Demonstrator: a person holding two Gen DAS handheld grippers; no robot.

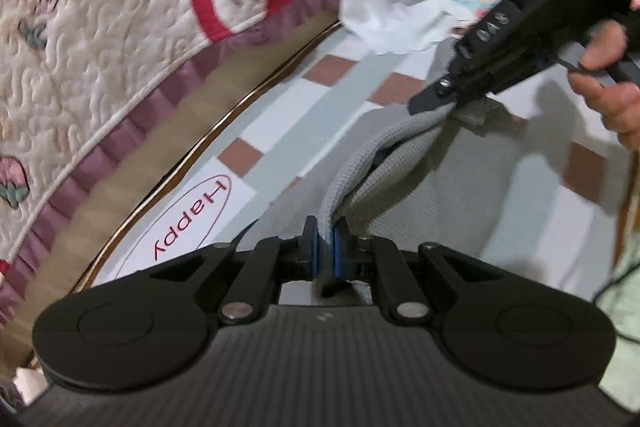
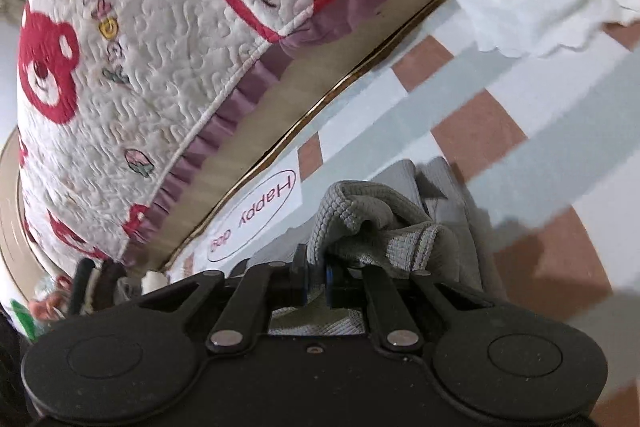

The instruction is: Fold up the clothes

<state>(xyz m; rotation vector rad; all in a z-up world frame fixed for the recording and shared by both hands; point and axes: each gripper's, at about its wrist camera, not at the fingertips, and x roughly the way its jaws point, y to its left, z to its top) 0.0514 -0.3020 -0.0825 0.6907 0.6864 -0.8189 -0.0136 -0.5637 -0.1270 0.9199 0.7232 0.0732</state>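
Left hand-held gripper (image 1: 328, 243) and right hand-held gripper (image 2: 316, 277), each clamped on the ribbed edge of a grey knit garment (image 1: 404, 163) raised above the checked bedsheet (image 1: 280, 143) near the quilted headboard cover (image 1: 120, 39).

The left tongs (image 1: 328, 243) pinch the ribbed edge of a grey knit garment (image 1: 360, 163) above a checked bedsheet (image 1: 288, 131). At upper right, the right tongs (image 1: 448, 99), held in a hand (image 1: 608, 75), grip the same edge. A cream quilted cover with red bears (image 1: 120, 27) lies left.
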